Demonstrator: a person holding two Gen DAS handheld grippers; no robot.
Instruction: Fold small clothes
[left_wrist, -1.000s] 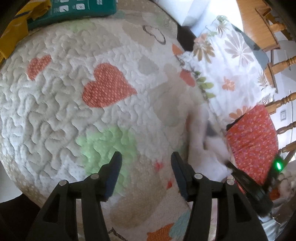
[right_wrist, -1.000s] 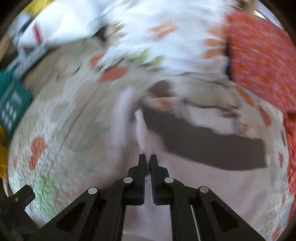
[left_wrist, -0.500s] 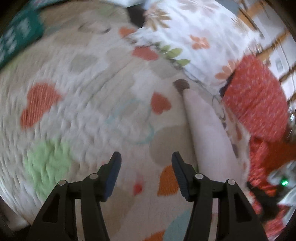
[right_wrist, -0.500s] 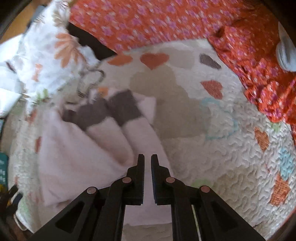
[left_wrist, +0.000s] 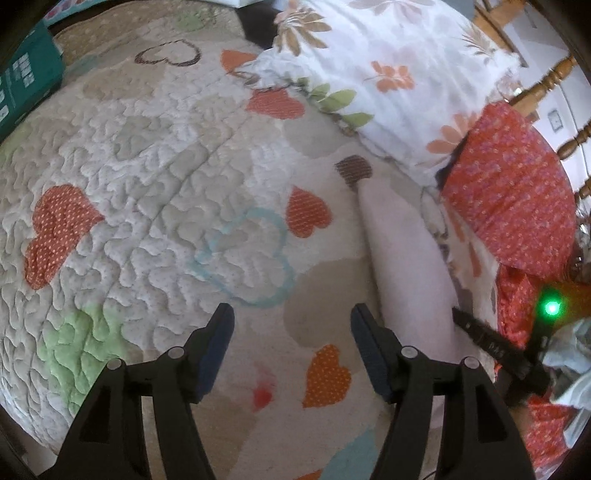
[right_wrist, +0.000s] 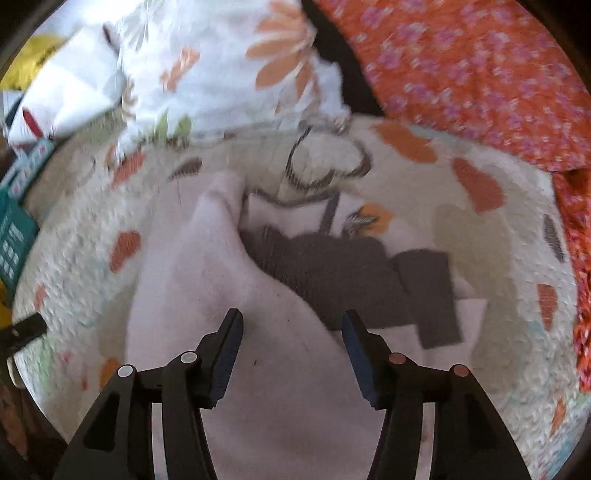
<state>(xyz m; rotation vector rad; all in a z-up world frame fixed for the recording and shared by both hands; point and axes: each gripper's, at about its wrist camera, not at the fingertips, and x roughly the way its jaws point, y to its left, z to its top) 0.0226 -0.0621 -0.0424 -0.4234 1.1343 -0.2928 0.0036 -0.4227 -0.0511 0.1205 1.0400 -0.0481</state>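
A small pale pink garment (right_wrist: 207, 295) with dark grey-brown cuffs (right_wrist: 332, 273) lies partly folded on the heart-patterned quilt (right_wrist: 480, 236). My right gripper (right_wrist: 291, 339) is open and empty, its jaws apart just above the pink cloth. In the left wrist view the same garment (left_wrist: 402, 251) lies to the right as a long pink fold. My left gripper (left_wrist: 291, 343) is open and empty over bare quilt (left_wrist: 147, 184), left of the garment. The right gripper's body (left_wrist: 495, 347) shows at the right edge of that view.
A white floral pillow (left_wrist: 388, 74) and an orange-red flowered cloth (left_wrist: 517, 199) lie at the far side. A teal box (left_wrist: 26, 81) sits at the far left. Wooden chair spindles (left_wrist: 546, 81) stand behind the pillows.
My right gripper was shut on the pink garment while swinging it over; now it has opened and let the cloth go. My left gripper stayed open and shifted toward the garment.
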